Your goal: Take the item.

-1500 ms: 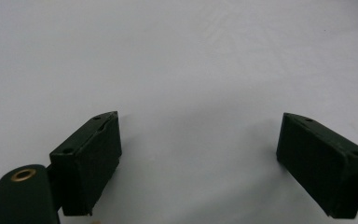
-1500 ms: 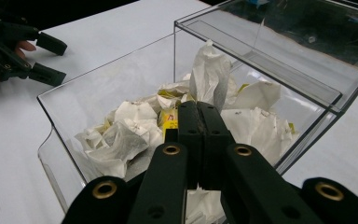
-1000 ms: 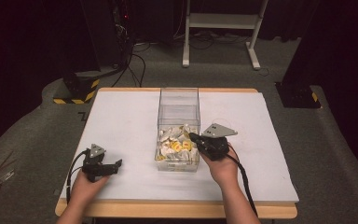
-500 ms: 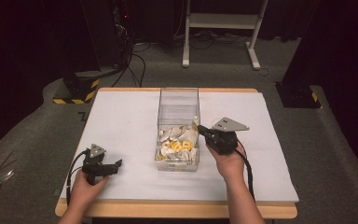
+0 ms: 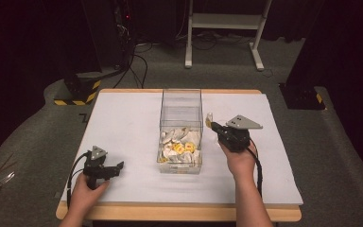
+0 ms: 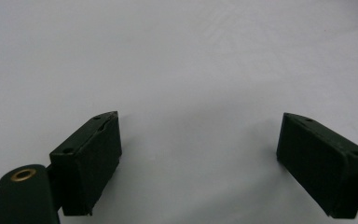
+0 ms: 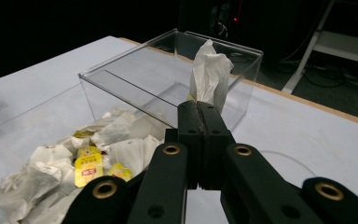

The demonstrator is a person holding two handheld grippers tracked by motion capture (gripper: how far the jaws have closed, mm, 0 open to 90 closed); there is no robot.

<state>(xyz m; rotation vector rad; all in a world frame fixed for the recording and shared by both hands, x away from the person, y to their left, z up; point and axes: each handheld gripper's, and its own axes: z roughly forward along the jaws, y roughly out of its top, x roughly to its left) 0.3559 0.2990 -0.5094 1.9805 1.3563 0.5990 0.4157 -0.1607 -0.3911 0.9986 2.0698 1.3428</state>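
A clear plastic box (image 5: pixel 181 94) stands mid-table, split by a wall into a far and a near compartment. The near one holds a heap of tea bags (image 5: pixel 179 144), white with yellow tags (image 7: pixel 88 158); the far one (image 7: pixel 168 93) looks bare. My right gripper (image 5: pixel 212 125) hovers just right of the box, at its rim height. It is shut on one white tea bag (image 7: pixel 210 74), which sticks up past the fingertips (image 7: pixel 198 106). My left gripper (image 5: pixel 118 166) rests on the white table cover near the front left. Its jaws stand open with bare cover between them (image 6: pixel 198 126).
White cover (image 5: pixel 123 123) spans the table, with a wooden edge (image 5: pixel 179 213) at the front. Bare cover lies left and right of the box. Beyond the table are a white stand (image 5: pixel 222 28), floor cables and a yellow-black striped base (image 5: pixel 75 94).
My right gripper has moved right and farther back, from the near compartment to beside the box's right wall, carrying the tea bag. The left gripper has stayed put.
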